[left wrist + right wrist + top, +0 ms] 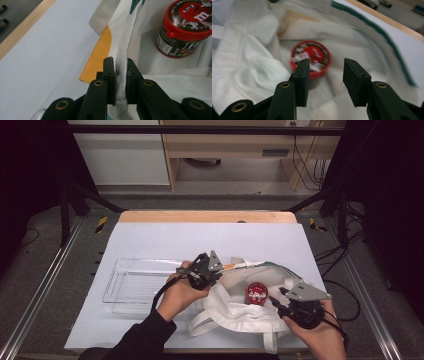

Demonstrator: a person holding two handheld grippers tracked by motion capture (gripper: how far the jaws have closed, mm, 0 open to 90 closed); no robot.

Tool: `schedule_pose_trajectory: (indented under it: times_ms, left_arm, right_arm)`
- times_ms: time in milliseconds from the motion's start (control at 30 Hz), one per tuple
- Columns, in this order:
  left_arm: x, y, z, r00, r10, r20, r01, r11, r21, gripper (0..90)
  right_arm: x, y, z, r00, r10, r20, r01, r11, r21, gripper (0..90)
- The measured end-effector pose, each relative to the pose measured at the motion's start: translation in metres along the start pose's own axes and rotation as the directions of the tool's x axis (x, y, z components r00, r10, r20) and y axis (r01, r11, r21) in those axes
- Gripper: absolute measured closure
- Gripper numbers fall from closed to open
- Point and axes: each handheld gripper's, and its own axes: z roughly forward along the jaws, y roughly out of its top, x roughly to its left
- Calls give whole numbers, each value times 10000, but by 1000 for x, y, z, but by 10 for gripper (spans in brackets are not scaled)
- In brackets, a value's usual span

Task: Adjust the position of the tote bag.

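A white cloth bag [235,312] lies on the near right part of the table, its mouth spread. A candy jar with a red lid [256,293] stands upright inside it, seen too as the jar [183,28] and the jar [312,58]. My left gripper [220,270] is shut on the bag's white rim [121,82], holding it up at the left of the jar. My right gripper [278,306] is at the bag's right side, jaws apart with nothing between them [325,82]; the jar sits just beyond them.
A clear plastic tray [131,282] sits left of the bag on the white table cover [165,237]. The wooden table edge [205,216] runs along the far side. Black frame posts stand at both sides.
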Motion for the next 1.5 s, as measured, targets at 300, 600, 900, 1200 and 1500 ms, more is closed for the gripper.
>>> schedule_pose_trajectory:
  times_ms: [300,600,900,1200,1500]
  left_arm:
    - [0,-2,-13,9998,107,140,-104,9998,-180,819]
    - [1,8,-15,9995,140,292,-132,9995,-280,802]
    - [-3,48,16,9989,231,419,-219,9993,-287,637]
    - [13,63,39,9997,-163,182,163,9999,19,873]
    - [28,78,30,9991,-379,-175,374,9990,-232,877]
  right_arm:
    - [52,21,41,9738,-1409,-1785,1408,9900,-134,533]
    - [67,11,67,9600,-1462,-2389,1628,9853,511,767]
    - [70,6,67,9617,-1442,-2331,1596,9860,487,879]
    - [77,7,61,9567,-1761,-2318,1909,9807,430,898]
    - [89,6,59,9435,-1947,-2682,2117,9767,359,900]
